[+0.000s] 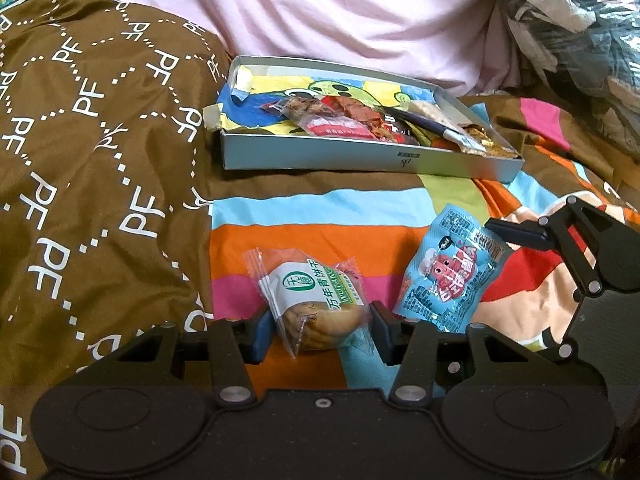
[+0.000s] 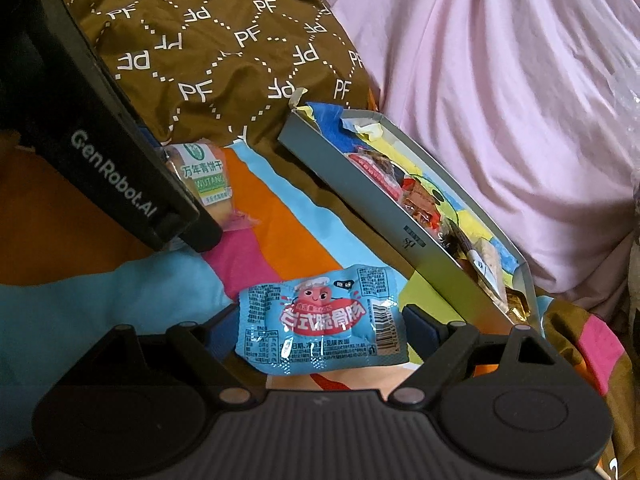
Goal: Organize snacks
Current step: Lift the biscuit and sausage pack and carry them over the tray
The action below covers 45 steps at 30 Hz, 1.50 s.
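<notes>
A wrapped biscuit packet with a white and green label lies on the striped bedsheet between the fingers of my left gripper. The jaws stand open around it, close to its sides. It also shows in the right wrist view beside the left gripper's body. A blue sausage packet lies between the fingers of my right gripper, which is open around it. The blue packet also shows in the left wrist view. A shallow grey box holds several snack packets; it also shows in the right wrist view.
A brown quilt with white letters is bunched at the left. A pink sheet rises behind the box. A grey patterned bundle sits at the far right. The striped sheet lies between box and packets.
</notes>
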Each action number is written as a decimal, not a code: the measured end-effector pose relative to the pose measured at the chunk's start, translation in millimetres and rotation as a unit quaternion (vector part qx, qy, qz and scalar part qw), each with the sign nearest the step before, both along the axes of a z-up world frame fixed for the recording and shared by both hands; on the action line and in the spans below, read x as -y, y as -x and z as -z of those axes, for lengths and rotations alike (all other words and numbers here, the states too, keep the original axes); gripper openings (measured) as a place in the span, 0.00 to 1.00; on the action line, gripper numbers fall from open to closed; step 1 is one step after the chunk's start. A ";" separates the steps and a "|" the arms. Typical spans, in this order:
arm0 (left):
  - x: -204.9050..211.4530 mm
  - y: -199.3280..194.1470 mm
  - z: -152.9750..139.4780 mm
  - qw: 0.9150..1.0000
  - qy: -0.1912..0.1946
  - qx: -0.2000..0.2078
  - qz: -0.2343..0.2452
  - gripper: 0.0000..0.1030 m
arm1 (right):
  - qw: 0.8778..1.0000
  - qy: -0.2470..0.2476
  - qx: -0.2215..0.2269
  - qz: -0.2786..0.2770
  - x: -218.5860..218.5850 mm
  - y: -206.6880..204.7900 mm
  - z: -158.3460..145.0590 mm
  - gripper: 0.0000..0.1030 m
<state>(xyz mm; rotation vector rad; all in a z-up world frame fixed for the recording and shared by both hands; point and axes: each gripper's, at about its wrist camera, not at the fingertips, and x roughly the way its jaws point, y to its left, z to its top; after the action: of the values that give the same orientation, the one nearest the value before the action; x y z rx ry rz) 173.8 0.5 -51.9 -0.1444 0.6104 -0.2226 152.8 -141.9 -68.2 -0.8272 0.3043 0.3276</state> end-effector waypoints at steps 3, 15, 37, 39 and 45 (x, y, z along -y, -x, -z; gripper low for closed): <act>-2.2 0.1 -1.7 1.000 0.012 0.003 -0.006 0.50 | 1.000 -0.001 0.007 0.002 0.5 0.2 -0.7 0.85; 1.2 -2.7 -20.6 0.998 0.048 0.029 -0.025 0.50 | 0.999 -0.007 0.049 0.011 4.8 2.9 -9.9 0.85; -4.6 -64.0 -103.2 0.988 0.068 0.076 -0.118 0.50 | 0.984 -0.091 0.152 0.027 27.5 -26.4 -72.3 0.86; -3.6 -77.1 -107.2 0.988 0.061 0.076 -0.124 0.50 | 0.982 -0.098 0.158 0.030 28.6 -38.1 -76.5 0.86; -4.2 -111.0 -107.9 0.986 0.056 0.068 -0.139 0.50 | 0.979 -0.125 0.157 0.039 31.8 -71.0 -82.3 0.86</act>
<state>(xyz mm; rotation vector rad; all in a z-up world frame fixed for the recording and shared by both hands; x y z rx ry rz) 284.8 4.8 56.0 -0.3178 0.4351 0.0039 223.8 -173.6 14.1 -0.6060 -0.0020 0.1532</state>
